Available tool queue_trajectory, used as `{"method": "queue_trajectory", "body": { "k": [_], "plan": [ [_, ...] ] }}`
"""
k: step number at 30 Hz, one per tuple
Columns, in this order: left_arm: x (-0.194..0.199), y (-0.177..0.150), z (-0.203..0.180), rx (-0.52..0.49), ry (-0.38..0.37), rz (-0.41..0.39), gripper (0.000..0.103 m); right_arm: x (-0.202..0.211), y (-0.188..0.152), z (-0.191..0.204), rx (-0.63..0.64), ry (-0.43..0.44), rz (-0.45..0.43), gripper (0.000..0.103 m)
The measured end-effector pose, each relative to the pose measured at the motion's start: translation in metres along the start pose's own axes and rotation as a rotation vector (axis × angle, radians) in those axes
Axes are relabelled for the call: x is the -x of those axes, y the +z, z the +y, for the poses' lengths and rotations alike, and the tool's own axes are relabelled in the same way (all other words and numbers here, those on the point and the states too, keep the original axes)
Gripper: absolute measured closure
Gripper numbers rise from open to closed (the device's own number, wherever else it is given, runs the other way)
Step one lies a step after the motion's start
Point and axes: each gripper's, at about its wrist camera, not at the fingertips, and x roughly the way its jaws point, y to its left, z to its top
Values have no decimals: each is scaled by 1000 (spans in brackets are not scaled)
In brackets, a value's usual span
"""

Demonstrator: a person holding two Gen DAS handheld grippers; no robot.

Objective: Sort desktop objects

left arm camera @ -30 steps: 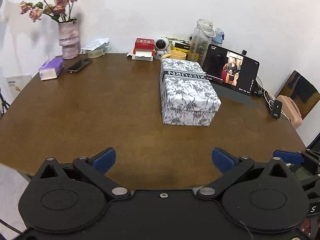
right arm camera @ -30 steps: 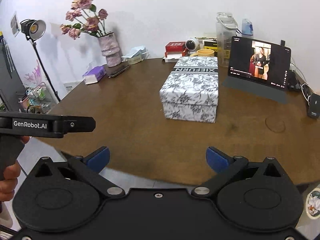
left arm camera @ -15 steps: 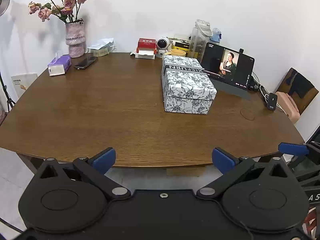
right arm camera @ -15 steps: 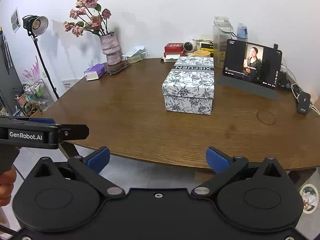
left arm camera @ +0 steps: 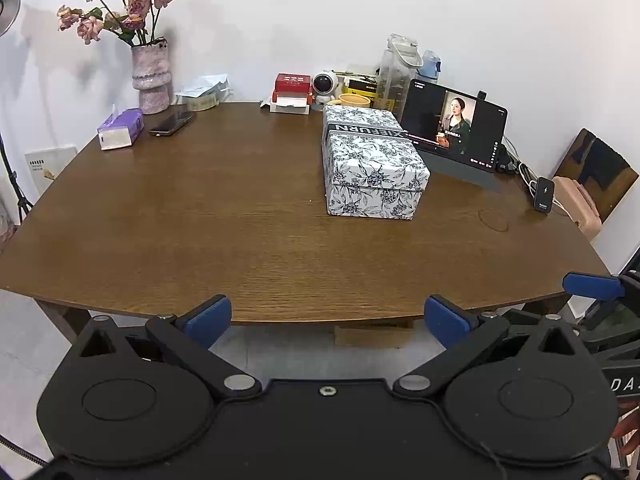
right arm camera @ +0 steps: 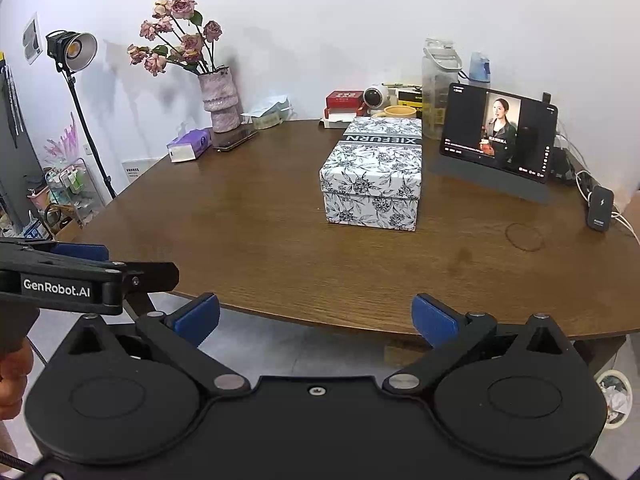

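Note:
A white floral-print box (left arm camera: 370,160) (right arm camera: 374,172) lies right of centre on the brown wooden table (left arm camera: 200,220) (right arm camera: 260,232). A purple tissue pack (left arm camera: 120,128) (right arm camera: 189,145) and a black phone (left arm camera: 173,123) (right arm camera: 234,140) rest at the far left by a vase of roses (left arm camera: 151,80) (right arm camera: 219,100). My left gripper (left arm camera: 326,320) hovers open off the table's near edge, nothing between its blue pads. My right gripper (right arm camera: 316,316) is likewise open and empty, back from the edge. The left gripper's side shows in the right wrist view (right arm camera: 80,276).
A tablet (left arm camera: 454,128) (right arm camera: 498,134) playing video stands at the right. Behind the box sit a red box (left arm camera: 292,86), a small white camera (left arm camera: 325,84), a yellow cup (left arm camera: 354,100) and bottles (left arm camera: 400,64). A black charger (left arm camera: 543,194) lies far right. A studio lamp (right arm camera: 72,50) stands left.
Both grippers have pulled back from the table, so the near edge and the floor below now show. Nothing on the table moved; both stayed open.

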Motion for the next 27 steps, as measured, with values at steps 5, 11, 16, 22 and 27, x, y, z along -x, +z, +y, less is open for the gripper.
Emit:
{"method": "queue_trajectory", "body": {
  "k": [5, 11, 16, 22, 27],
  "plan": [
    [-1, 1, -3, -9, -12, 6, 0, 1, -1, -2, -1, 0, -1, 0],
    [0, 1, -6, -18, -5, 0, 0, 1, 0, -3, -1, 3, -4, 0],
    [0, 1, -8, -17, 2, -2, 0, 1, -1, -3, 0, 5, -2, 0],
    [0, 0, -10, -19, 8, -2, 0, 2, -2, -3, 1, 9, 0, 0],
    [0, -1, -12, -17, 12, -1, 0, 2, -3, -3, 4, 11, 1, 0]
  ]
}}
